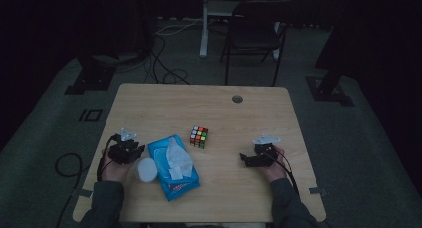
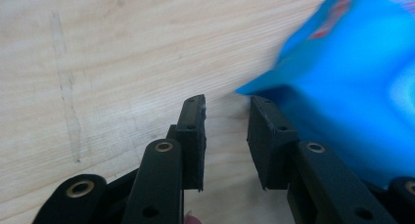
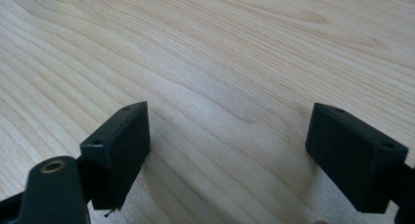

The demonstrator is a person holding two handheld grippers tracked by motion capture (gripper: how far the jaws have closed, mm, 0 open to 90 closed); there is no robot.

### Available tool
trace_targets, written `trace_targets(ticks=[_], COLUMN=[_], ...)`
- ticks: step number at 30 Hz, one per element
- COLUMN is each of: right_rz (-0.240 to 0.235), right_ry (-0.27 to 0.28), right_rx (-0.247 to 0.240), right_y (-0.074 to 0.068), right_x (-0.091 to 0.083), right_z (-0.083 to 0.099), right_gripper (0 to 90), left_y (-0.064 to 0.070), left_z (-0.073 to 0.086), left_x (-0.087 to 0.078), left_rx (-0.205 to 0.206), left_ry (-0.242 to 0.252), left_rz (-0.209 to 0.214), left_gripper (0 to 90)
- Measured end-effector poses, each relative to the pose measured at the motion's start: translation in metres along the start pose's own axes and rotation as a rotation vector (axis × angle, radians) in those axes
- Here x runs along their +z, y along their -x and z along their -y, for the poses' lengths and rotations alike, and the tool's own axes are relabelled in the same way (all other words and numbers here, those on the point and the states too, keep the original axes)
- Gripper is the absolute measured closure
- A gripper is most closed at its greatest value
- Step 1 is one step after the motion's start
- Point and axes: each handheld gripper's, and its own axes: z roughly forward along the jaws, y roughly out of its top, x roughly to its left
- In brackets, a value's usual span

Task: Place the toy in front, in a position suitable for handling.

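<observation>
Sleeved forearms enter at the bottom of the high view, each hand carrying tongs. At lower left of that frame, the left tongs (image 1: 130, 149) sit beside a white round lid (image 1: 147, 170) and the blue wipes pack (image 1: 173, 167), which lies just left of the frame's middle with a white wipe (image 1: 177, 155) standing up out of its opening. In the left gripper view, the left tongs (image 2: 226, 136) are slightly parted with nothing between them, their tips just short of the pack's blue corner (image 2: 352, 87) at the right of the frame. The right tongs (image 1: 251, 158), at lower right of the high view, rest on the tabletop (image 1: 249, 118); in the right gripper view they (image 3: 230, 155) are spread wide over bare wood. A colour cube (image 1: 199, 137) stands near the middle, apart from both. The pack looks soft, light and a bit slick in its film, likely to slide or buckle if pushed at one end, so it probably needs pinning down near a corner or edge. The wipe should be limp and thin; pinching its raised tip looks the surest hold.
</observation>
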Motion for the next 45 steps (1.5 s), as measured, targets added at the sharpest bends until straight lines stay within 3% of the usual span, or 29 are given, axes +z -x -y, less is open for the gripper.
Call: trace_targets(ticks=[6, 8, 11, 14, 15, 16, 21, 27, 30, 37, 41, 45], right_rz=[0.001, 0.001, 0.001, 0.001, 0.001, 0.001, 0.001, 0.001, 0.001, 0.001, 0.001, 0.001], right_ry=[0.001, 0.0, 0.001, 0.001, 0.001, 0.001, 0.001, 0.001, 0.001, 0.001, 0.001, 0.001], right_rx=[0.001, 0.001, 0.002, 0.002, 0.002, 0.002, 0.002, 0.002, 0.002, 0.002, 0.001, 0.002], right_y=[0.0, 0.0, 0.0, 0.0, 0.0, 0.0, 0.0, 0.0, 0.0, 0.0, 0.0, 0.0], right_x=[0.0, 0.0, 0.0, 0.0, 0.0, 0.0, 0.0, 0.0, 0.0, 0.0, 0.0, 0.0], right_z=[0.0, 0.0, 0.0, 0.0, 0.0, 0.0, 0.0, 0.0, 0.0, 0.0, 0.0, 0.0], right_gripper=[16.3, 16.3, 16.3, 16.3, 16.3, 16.3, 16.3, 16.3, 16.3, 16.3, 16.3, 16.3], left_y=[0.024, 0.03, 0.054, 0.069, 0.069, 0.083, 0.109, 0.139, 0.151, 0.171, 0.171, 0.172], left_z=[-0.002, -0.002, 0.0, 0.0, 0.0, 0.0, -0.001, 0.0, 0.003, 0.008, 0.009, 0.008], left_x=[-0.038, -0.042, -0.058, -0.061, -0.061, -0.059, -0.056, -0.055, -0.051, -0.033, -0.028, -0.025], left_rx=[0.048, 0.058, 0.104, 0.135, 0.135, 0.177, 0.24, 0.311, 0.327, 0.375, 0.379, 0.406], left_ry=[0.095, 0.109, 0.148, 0.14, 0.14, 0.121, 0.109, 0.095, 0.086, 0.044, 0.029, 0.013], left_rz=[0.027, 0.037, 0.096, 0.165, 0.165, 0.194, 0.28, 0.355, 0.379, 0.396, 0.338, 0.307], left_gripper=[67.6, 67.6, 68.1, 69.3, 69.3, 69.3, 70.7, 74.2, 74.7, 71.3, 75.1, 80.2])
